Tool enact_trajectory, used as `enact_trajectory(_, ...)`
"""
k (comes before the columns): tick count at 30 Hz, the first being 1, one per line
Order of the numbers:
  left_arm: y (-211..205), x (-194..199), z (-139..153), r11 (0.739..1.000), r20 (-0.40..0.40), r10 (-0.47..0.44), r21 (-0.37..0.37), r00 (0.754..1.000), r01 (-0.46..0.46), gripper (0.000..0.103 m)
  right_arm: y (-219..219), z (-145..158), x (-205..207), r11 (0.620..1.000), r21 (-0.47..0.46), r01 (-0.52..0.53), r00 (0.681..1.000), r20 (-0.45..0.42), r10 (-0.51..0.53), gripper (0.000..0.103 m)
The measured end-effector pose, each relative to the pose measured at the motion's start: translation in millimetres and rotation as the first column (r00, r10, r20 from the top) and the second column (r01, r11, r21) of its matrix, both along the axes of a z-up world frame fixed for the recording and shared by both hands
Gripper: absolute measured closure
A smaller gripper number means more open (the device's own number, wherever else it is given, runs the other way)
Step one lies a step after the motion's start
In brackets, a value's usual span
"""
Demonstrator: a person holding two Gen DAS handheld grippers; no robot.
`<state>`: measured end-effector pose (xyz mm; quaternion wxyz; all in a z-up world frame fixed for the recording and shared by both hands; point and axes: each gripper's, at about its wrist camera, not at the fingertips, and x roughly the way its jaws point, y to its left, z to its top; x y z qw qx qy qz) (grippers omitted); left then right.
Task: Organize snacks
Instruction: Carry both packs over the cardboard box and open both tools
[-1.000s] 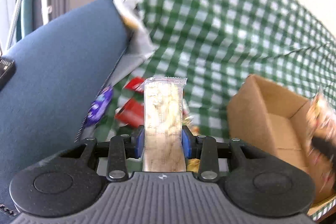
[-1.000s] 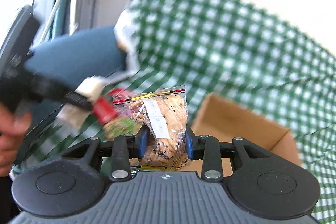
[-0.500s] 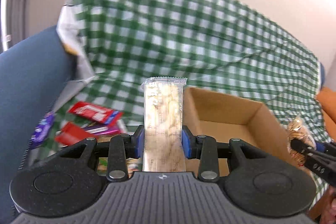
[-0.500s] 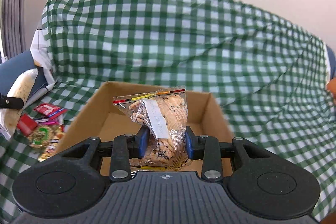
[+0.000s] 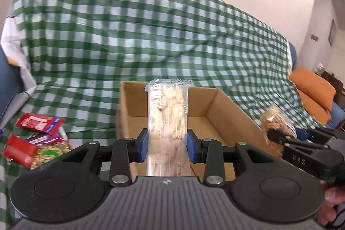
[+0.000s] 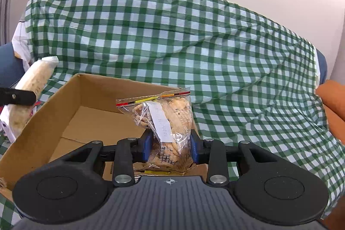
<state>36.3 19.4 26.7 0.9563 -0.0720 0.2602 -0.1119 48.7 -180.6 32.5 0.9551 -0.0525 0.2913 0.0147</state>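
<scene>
Both grippers have swung from the loose wrappers to the open cardboard box (image 5: 217,109) on the checked cloth (image 5: 151,36). Left gripper (image 5: 167,144) pinches an upright, crinkly clear cracker pack (image 5: 168,120); right gripper (image 6: 170,147) pinches a clear biscuit bag (image 6: 166,115) over the box

Both my views ride on the grippers, looking forward along the fingers and tipped downward. Left wrist camera: close over the near-left side of the cardboard box (image 5: 224,109), facing the green-checked cloth (image 5: 151,36) and pale wall; the right gripper (image 5: 278,133) enters at its right edge. Right wrist camera: close over the box's near-right corner, facing the same cloth; the left gripper's finger shows at its left edge. Shared: box, cloth, wall.
</scene>
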Motion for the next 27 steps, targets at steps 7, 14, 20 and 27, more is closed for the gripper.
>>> enact_trajectory(7, -12, 1, -5, 0.999, -0.002, -0.034, 0.015, 0.999, 0.034, 0.063, -1, -3, 2, 1.0, -0.001, 0.018, 1.0, -0.012, -0.018, 0.066)
enact_trajectory(14, -13, 0, -4, 0.999, 0.0, -0.041, 0.013, 0.999, 0.041, 0.063, 3, -4, 4, 1.0, 0.003, 0.014, 1.0, -0.016, -0.014, 0.066)
enact_trajectory(20, -13, -2, -4, 0.999, 0.003, -0.047, 0.013, 0.999, 0.047, 0.063, 2, -3, 5, 1.0, 0.001, 0.011, 1.0, -0.017, -0.011, 0.066)
enact_trajectory(27, -13, -4, -3, 0.998, 0.014, -0.064, 0.016, 0.998, 0.063, 0.063, 1, -2, 5, 1.0, -0.004, 0.004, 1.0, -0.012, -0.004, 0.066)
